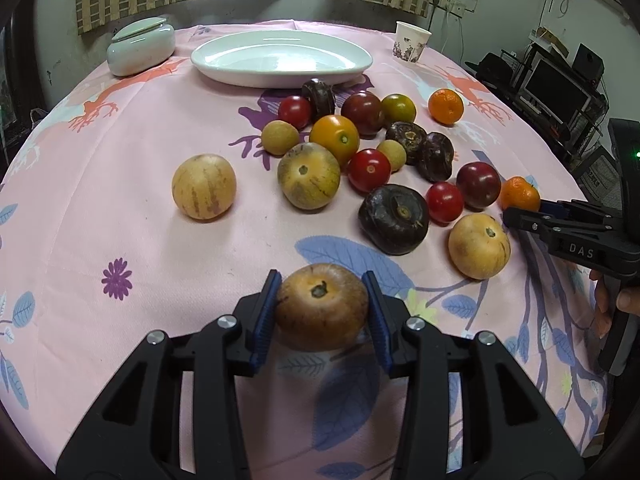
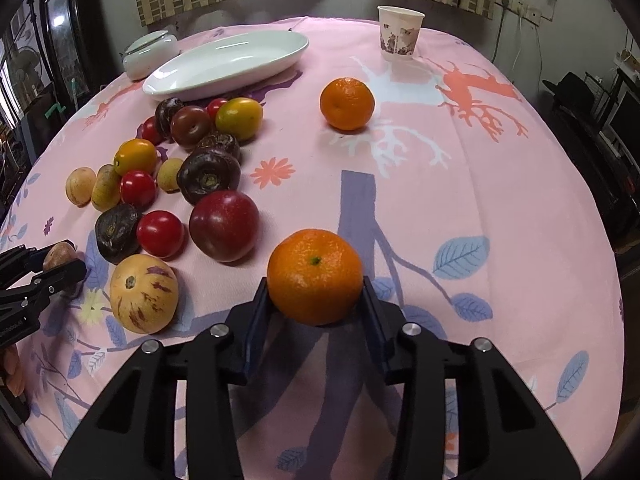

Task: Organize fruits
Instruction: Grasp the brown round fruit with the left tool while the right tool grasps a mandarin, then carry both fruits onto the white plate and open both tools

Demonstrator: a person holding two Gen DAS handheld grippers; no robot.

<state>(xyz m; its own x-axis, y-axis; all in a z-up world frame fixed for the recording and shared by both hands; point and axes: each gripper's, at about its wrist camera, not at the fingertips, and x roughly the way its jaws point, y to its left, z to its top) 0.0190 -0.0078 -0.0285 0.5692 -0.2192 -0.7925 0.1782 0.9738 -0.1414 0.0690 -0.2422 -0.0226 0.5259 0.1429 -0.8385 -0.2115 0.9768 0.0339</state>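
A pink tablecloth (image 1: pixel 132 208) printed with blue leaves, purple flowers and coral deer carries the fruit. At twelve o'clock sits a white oval plate (image 1: pixel 280 58); at eleven, a pale green lidded jar (image 1: pixel 140 46); at one, a white paper cup (image 1: pixel 412 42) with a dark floral print. Black grippers with blue pads frame a tan-brown fruit (image 1: pixel 322 312) and a bright orange mandarin (image 2: pixel 315 278). Red tomatoes (image 1: pixel 368 170), dark purple fruits (image 1: pixel 394 218) and yellow, purple-streaked melons (image 1: pixel 204 186) fill the centre.

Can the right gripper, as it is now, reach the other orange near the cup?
Probably not yet: the right gripper is shut on an orange. The cloth up to the far orange lies bare, so the path looks free once it lets go.
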